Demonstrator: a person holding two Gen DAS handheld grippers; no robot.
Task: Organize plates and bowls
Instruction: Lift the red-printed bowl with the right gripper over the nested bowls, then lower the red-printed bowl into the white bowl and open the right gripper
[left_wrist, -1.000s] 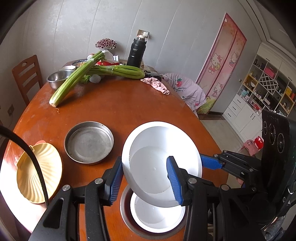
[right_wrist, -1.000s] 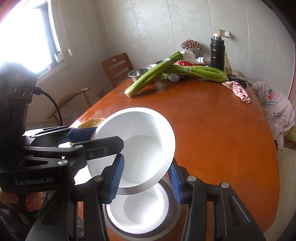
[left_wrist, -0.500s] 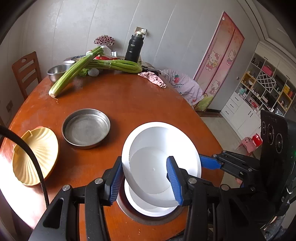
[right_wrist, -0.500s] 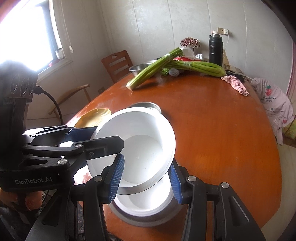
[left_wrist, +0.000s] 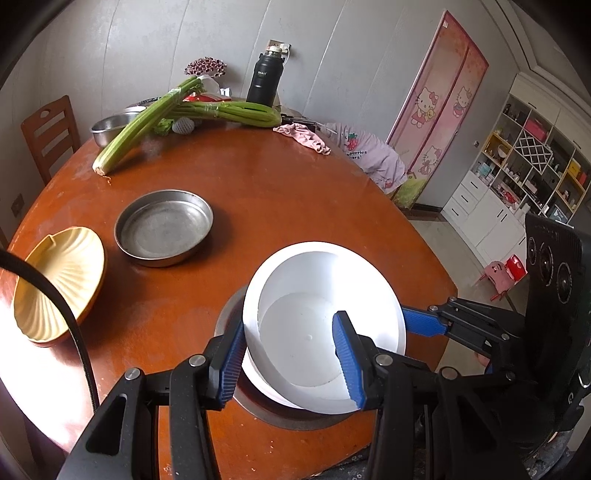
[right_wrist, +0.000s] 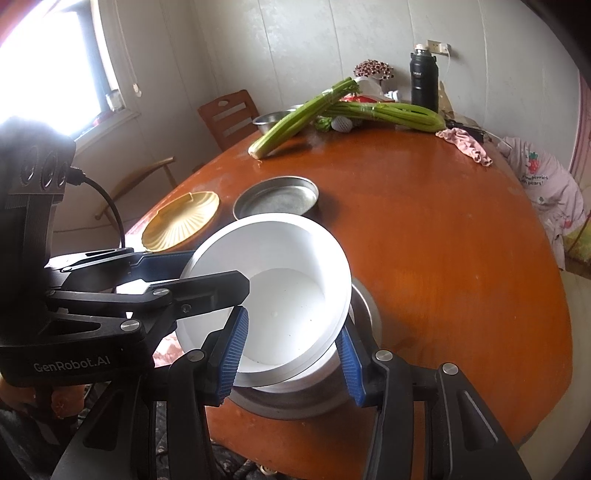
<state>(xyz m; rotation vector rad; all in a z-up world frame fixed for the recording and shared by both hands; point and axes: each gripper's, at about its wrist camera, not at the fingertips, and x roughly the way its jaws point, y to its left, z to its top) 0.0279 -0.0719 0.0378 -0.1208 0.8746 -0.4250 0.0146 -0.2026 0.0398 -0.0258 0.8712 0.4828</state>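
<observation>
A white bowl (left_wrist: 325, 306) is held tilted between both grippers, just above a second white bowl (right_wrist: 317, 373) that sits in a metal dish (left_wrist: 236, 314) at the table's near edge. My left gripper (left_wrist: 291, 363) is shut on the white bowl's near rim, one finger inside and one outside. My right gripper (right_wrist: 291, 360) grips the same bowl (right_wrist: 273, 291) from the other side. A round metal pan (left_wrist: 164, 227) and a yellow shell-shaped plate (left_wrist: 55, 282) lie on the table to the left.
The round wooden table (left_wrist: 280, 192) carries celery stalks (left_wrist: 144, 125), a steel bowl (left_wrist: 110, 127), a black flask (left_wrist: 266, 79) and a pink cloth (left_wrist: 304, 136) at the far side. A wooden chair (left_wrist: 51, 129) stands at the left. A cable (left_wrist: 62, 314) crosses the plate.
Both grippers have pulled back and lowered the white bowl closer to the bowl in the metal dish. The pan and yellow plate now show farther away.
</observation>
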